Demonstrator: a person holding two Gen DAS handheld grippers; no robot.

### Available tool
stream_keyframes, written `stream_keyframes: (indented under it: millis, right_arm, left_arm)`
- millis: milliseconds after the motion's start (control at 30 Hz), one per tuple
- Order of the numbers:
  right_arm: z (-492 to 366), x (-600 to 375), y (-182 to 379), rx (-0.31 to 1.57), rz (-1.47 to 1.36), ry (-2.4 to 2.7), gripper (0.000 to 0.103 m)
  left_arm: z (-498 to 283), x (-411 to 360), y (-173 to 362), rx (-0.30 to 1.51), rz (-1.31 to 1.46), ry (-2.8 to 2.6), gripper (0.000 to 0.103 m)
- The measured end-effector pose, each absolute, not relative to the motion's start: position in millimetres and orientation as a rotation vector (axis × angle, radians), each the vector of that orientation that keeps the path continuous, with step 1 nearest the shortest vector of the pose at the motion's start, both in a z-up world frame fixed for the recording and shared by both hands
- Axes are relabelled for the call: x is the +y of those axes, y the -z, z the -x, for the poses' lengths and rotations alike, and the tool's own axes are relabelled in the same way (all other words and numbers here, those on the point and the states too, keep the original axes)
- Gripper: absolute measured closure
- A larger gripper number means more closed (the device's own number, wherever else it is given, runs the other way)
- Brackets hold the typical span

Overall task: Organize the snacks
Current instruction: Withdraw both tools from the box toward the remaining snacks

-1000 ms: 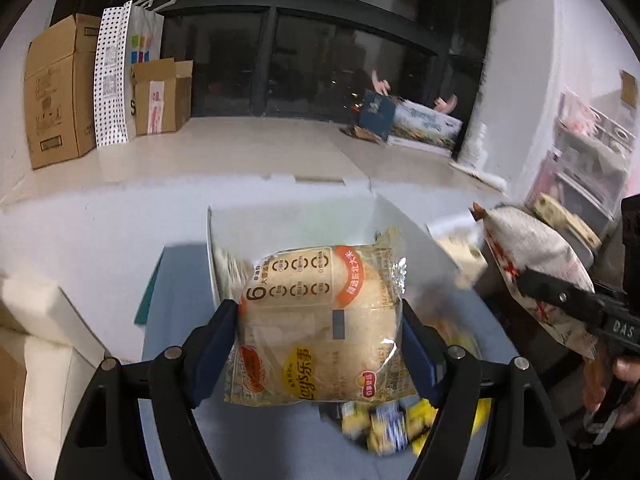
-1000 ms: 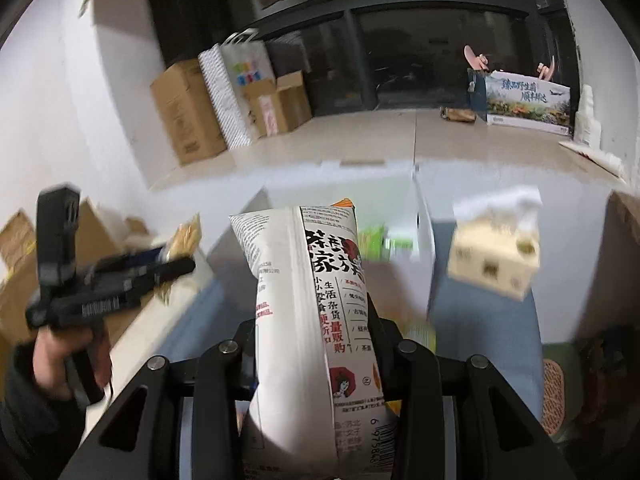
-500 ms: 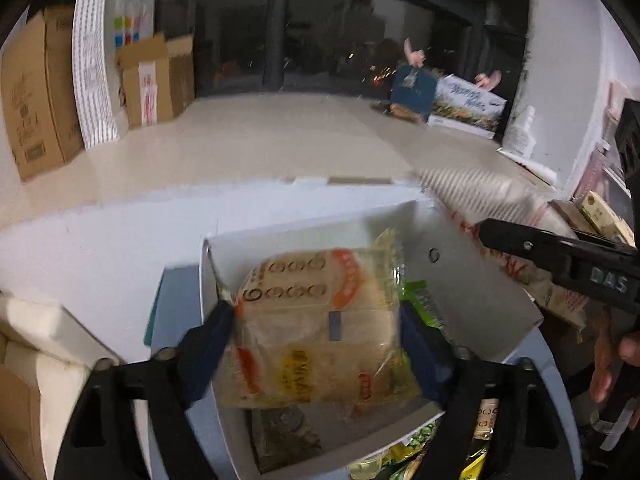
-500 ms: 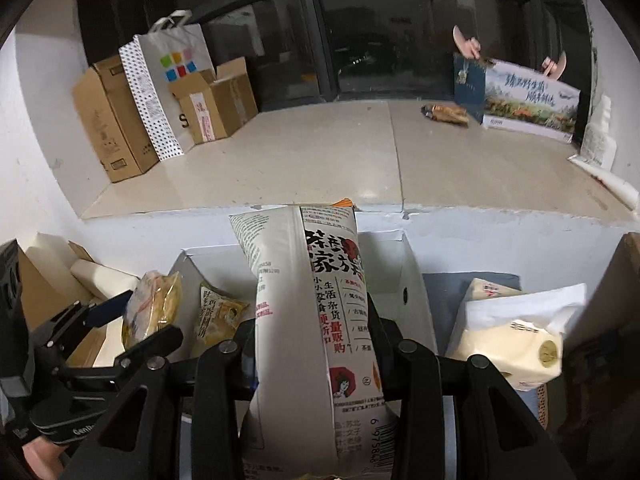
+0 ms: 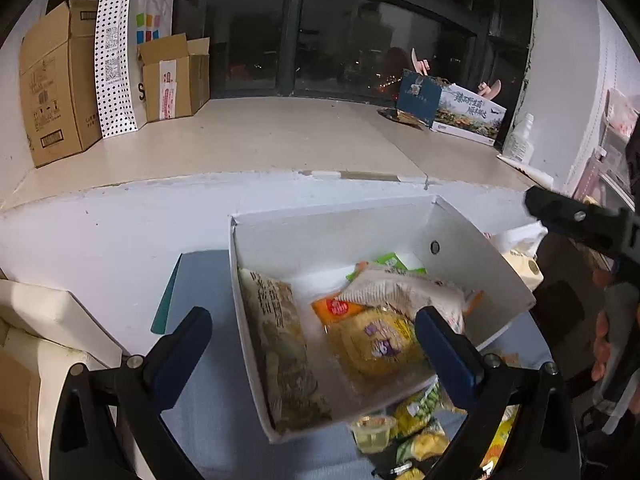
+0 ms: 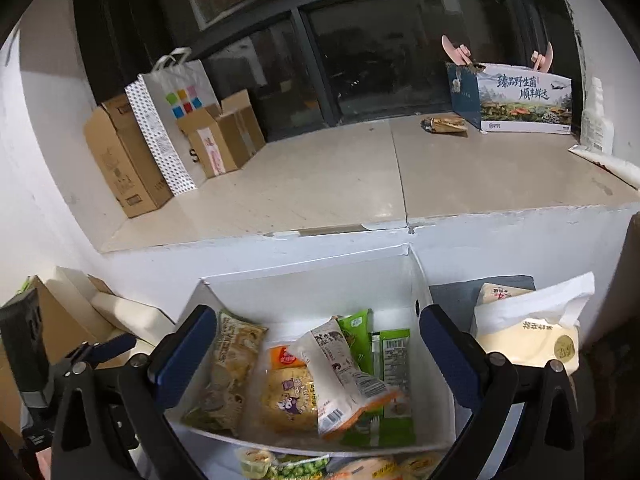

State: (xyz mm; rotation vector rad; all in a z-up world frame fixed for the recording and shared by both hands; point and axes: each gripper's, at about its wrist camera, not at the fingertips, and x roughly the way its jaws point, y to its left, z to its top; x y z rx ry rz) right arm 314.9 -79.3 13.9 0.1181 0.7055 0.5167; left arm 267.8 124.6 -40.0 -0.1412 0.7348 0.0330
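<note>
An open white box (image 5: 332,220) stands on the blue table top below both grippers. My left gripper (image 5: 312,318) hovers over the box's near side, its jaws opening with nothing pressed between them. The yellow bread pack (image 5: 376,340) lies loose inside. My right gripper (image 6: 316,316) hangs over the same white box (image 6: 304,272), jaws also opening. The white printed snack bag (image 6: 340,372) lies free across the bread pack (image 6: 288,396). A brownish bag (image 6: 232,364) leans at the box's left, and green packets (image 6: 390,356) lie at its right.
Loose snacks (image 5: 416,428) and a jelly cup (image 5: 372,432) lie in front of the box. A tissue pack (image 6: 528,340) stands right of it. Cardboard boxes (image 5: 56,92), a paper bag (image 5: 124,56) and a gift box (image 6: 520,100) sit on the window ledge behind.
Both grippers moved forward over the white box and opened. The bread pack left the left gripper and the white bag left the right one; both now lie in the box.
</note>
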Motion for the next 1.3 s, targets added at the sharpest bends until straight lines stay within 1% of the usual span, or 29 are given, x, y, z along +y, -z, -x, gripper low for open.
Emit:
stream_keyframes:
  millis: [133,400,567,800,1000,1300]
  right_arm:
    - [-283.3,-98.2,-25.4,0.663,-0.14,-0.551,0.0]
    - [-181.4,-146.1,-33.8,0.519,-0.133,-0.643,0.0]
    - [-119.8,-171.8,-18.1,0.474,-0.109,-0.663,0.0]
    - [-58.7,-199.5,14.7,0.475,-0.098,-0.638,0.0]
    - [-33.5,-212.2,31.7,0.481,-0.077,-0.59,0.0]
    - [-42.7,-220.7,43.4,0.507,-0.087,-0.546,0.0]
  left_arm:
    - [-238.1,113.8,33.4,0.702,0.128,0.012,0.0]
    - [-167.6,84.4,31.3,0.651,0.144,0.117,0.0]
    - [-120.3,69.0,43.0,0.62,0.173,0.127,0.0]
    - [-66.6,47.3,65.0,0.62,0.166,0.099,0.0]
    - [-43.4,38.7,68.7,0.627,0.162,0.119,0.0]
    - [-39.3,39.5,72.2,0.643,0.175,0.114,0.0]
